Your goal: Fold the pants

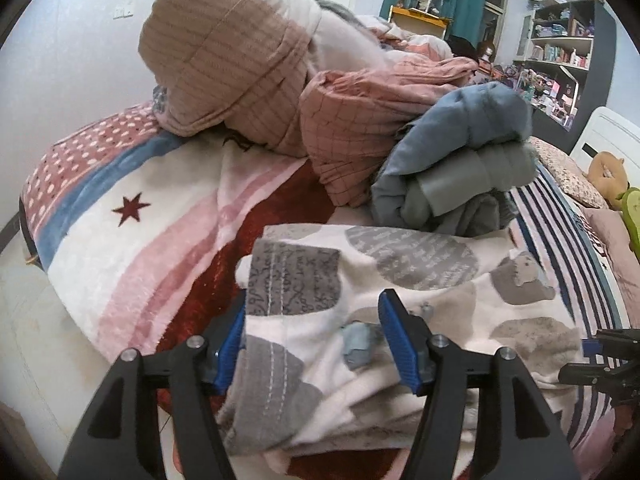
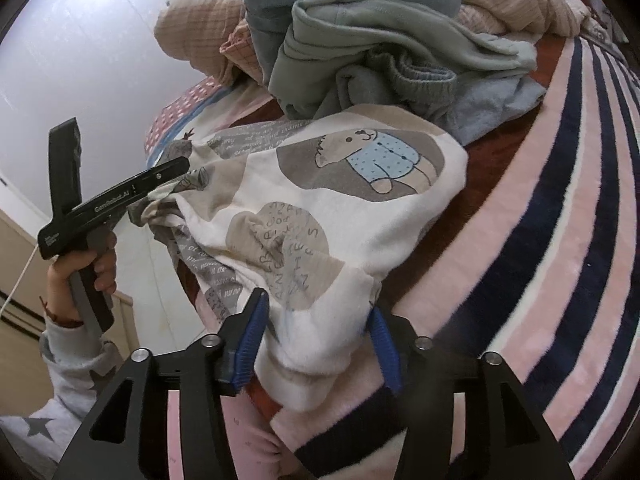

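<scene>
The pants [image 1: 420, 280] are cream fleece with grey patches and a bear print, lying bunched and folded on the striped blanket; they also show in the right wrist view [image 2: 320, 208]. My left gripper [image 1: 314, 344] is open, its blue pads either side of a thick fold of the pants. My right gripper [image 2: 320, 344] is open, its pads straddling the near white edge of the pants. The left gripper shows in the right wrist view [image 2: 120, 196], held in a hand at the pants' left side. The right gripper shows at the edge of the left wrist view [image 1: 600, 356].
A pile of clothes lies behind the pants: blue-grey garments [image 1: 460, 160] [image 2: 380, 40] and pink checked bedding [image 1: 248, 64]. The blanket [image 2: 540, 220] has pink, navy and white stripes. Shelves [image 1: 560, 48] stand far right. The bed edge and floor are at the left [image 1: 24, 320].
</scene>
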`<state>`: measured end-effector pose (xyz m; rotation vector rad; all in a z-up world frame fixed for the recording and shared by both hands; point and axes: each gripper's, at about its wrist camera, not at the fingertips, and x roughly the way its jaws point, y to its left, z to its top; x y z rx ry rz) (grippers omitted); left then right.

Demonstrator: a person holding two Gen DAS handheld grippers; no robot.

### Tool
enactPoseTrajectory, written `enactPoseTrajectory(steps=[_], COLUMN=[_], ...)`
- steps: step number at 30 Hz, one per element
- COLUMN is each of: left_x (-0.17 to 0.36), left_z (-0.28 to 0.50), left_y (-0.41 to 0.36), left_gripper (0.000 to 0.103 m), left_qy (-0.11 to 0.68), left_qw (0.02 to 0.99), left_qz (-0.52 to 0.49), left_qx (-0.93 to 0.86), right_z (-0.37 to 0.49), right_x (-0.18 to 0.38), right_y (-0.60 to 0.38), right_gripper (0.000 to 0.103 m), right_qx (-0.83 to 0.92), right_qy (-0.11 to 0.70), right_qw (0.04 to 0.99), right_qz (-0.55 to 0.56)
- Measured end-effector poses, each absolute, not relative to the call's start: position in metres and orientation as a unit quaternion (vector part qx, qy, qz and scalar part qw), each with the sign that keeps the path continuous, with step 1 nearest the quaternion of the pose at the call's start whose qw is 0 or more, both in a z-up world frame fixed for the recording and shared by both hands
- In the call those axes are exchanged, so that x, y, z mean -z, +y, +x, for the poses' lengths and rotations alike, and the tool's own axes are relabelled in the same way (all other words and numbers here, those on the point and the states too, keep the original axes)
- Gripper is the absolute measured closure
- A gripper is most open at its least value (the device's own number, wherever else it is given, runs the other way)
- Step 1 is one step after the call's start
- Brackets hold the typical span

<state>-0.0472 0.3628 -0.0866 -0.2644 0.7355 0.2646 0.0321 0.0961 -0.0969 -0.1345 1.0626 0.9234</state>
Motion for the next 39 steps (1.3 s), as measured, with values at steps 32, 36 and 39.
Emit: enactPoseTrajectory(steps=[32,36,39], left_x=[0.009,-0.004,-0.014], left_z=[-0.051,-0.048,-0.045], left_y=[0.21,0.18,0.152], left_gripper=[0.032,0.021,0.019], left_qy=[0.318,0.293,0.275], left_qw=[0.945,0.955,0.961], left_qz=[-0.03,-0.035,-0.031], left_qx=[-0.069,-0.042,-0.018], right_z=[0.003,-0.001,-0.006], right_x=[0.056,0.05,0.043], right_y=[-0.066,-0.087,-0.106], right_gripper=[0.031,0.026,0.025], right_qx=[-0.359,-0.341,-0.318], right_qy=[0.421,0.403,0.385], right_qw=[0.833,0.849,0.866], right_qz=[0.022,0.029,0.028])
